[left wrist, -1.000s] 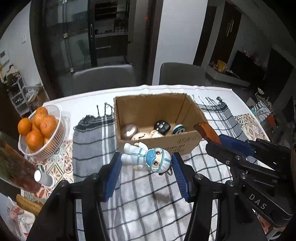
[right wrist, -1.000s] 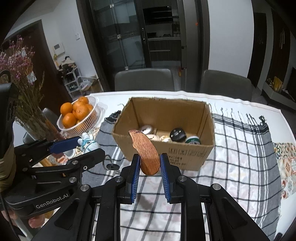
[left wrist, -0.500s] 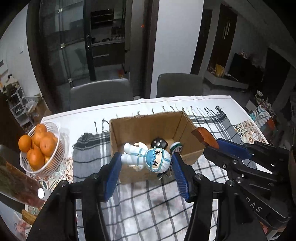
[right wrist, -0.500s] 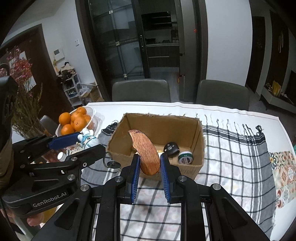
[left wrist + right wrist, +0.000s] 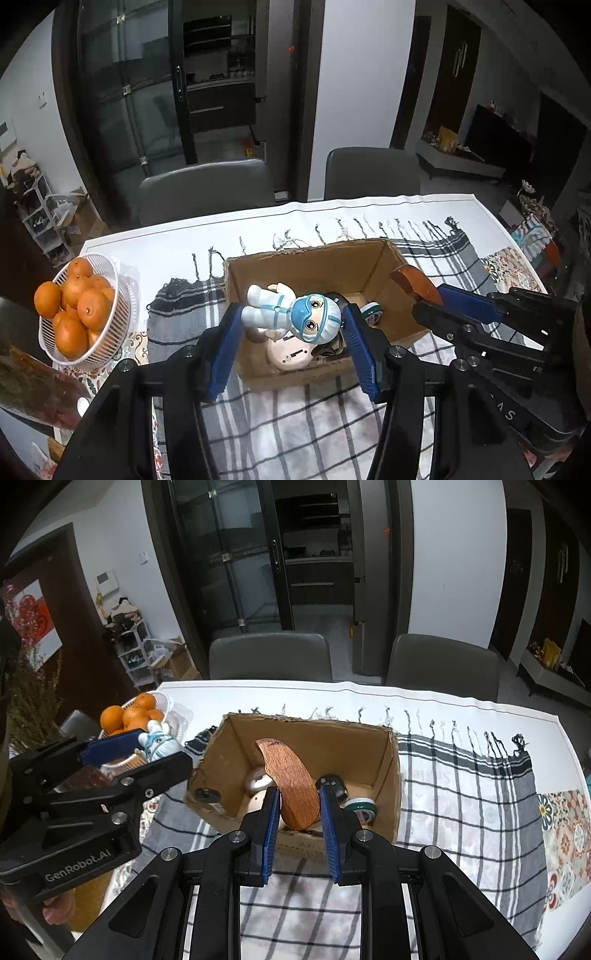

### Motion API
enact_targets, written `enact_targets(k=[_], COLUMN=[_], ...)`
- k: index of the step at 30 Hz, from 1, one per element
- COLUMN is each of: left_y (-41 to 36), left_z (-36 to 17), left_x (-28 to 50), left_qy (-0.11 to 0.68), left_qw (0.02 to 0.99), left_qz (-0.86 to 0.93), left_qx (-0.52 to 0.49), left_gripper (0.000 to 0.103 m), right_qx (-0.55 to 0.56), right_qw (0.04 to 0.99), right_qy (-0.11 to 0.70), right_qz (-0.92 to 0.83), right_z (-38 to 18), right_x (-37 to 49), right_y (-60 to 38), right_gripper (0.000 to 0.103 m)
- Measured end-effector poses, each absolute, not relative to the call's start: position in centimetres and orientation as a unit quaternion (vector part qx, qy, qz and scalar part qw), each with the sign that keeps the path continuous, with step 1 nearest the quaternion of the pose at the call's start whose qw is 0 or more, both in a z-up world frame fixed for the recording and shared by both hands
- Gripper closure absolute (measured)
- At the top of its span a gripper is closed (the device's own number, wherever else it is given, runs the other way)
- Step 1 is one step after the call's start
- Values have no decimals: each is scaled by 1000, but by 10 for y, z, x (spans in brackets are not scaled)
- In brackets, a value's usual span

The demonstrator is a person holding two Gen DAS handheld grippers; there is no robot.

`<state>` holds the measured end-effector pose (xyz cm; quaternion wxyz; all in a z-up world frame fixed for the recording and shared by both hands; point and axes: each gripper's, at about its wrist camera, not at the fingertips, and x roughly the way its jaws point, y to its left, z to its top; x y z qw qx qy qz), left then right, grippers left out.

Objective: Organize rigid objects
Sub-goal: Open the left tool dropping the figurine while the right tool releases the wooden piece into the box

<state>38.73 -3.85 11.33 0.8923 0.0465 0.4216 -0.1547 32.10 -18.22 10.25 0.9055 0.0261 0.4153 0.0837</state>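
My left gripper [image 5: 291, 325] is shut on a white and blue doll figure [image 5: 291, 314], held in the air over the near left part of the open cardboard box [image 5: 332, 266]. My right gripper [image 5: 297, 805] is shut on a curved brown wooden piece [image 5: 291, 779], also above the box [image 5: 295, 734]. Inside the box lie a silver round thing [image 5: 258, 780], a black object [image 5: 334, 784], a green and white roll [image 5: 360, 806] and a pale round item [image 5: 291, 356]. Each gripper shows in the other's view, the left gripper [image 5: 125, 747] at left and the right gripper [image 5: 436, 295] at right.
A white basket of oranges [image 5: 79, 314] stands at the table's left, near a vase of dried flowers [image 5: 29, 701]. The box rests on a grey plaid cloth [image 5: 461, 797] over a white table cover. Two grey chairs [image 5: 207, 192] stand behind the far edge.
Both grippers have moved forward with their objects, from in front of the box's near wall to above its inside. Their grips have not changed.
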Motion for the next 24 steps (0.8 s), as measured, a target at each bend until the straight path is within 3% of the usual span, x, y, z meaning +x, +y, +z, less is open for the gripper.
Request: enact_targets(k=[19, 24], left_y=[-40, -39], left_z=[64, 59], left_x=[433, 435], left_qy=[477, 480], left_qw=[868, 867], left_qz=[-132, -124], left_qx=[49, 48], left_gripper=[48, 44], right_qx=[16, 18], right_qw=[883, 880], right_qy=[464, 471], right_qz=[67, 62], right_z=[64, 57], right_x=[368, 376], right_y=[-183, -186], right_gripper=[79, 76])
